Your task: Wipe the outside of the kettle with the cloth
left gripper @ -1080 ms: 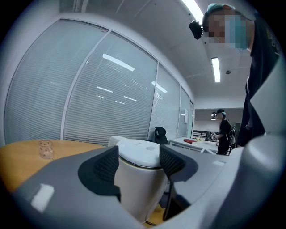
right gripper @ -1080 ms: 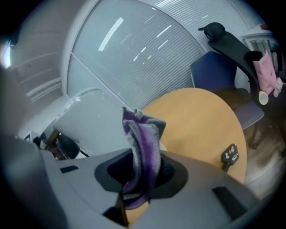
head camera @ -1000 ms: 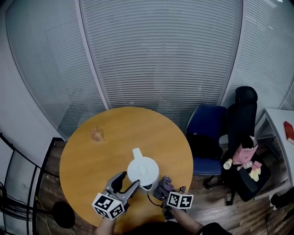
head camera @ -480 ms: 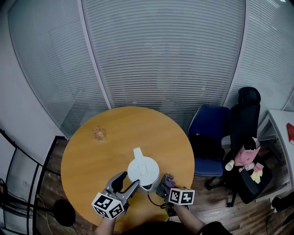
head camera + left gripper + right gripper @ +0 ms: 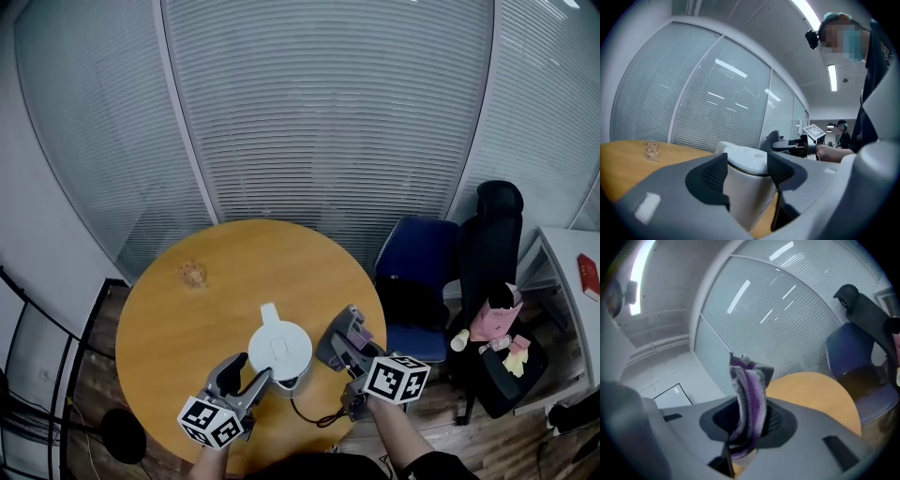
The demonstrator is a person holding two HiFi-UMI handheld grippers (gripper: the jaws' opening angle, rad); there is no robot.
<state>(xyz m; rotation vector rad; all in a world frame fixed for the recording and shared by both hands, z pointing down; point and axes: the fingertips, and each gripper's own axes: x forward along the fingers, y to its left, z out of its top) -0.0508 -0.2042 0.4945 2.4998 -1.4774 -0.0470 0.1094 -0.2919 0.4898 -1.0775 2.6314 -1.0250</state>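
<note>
My left gripper [image 5: 746,169] stands with its jaws spread and the kettle [image 5: 279,351] just beyond the tips. Whether the pads touch its wall cannot be made out, and in the left gripper view my own jaws cut off its lower half. My right gripper [image 5: 749,422] is clenched on the cloth [image 5: 748,399] — a purple-and-grey strip rising upright from the pads — held just right of the kettle, apart from it. The kettle sits near the front edge of the round table [image 5: 178,319]; its cord [image 5: 312,418] passes out of sight under my right gripper. A small clear thing [image 5: 192,274], too small to identify, lies well apart at far left. A blue chair [image 5: 417,277] stands beside the table's right.
</note>
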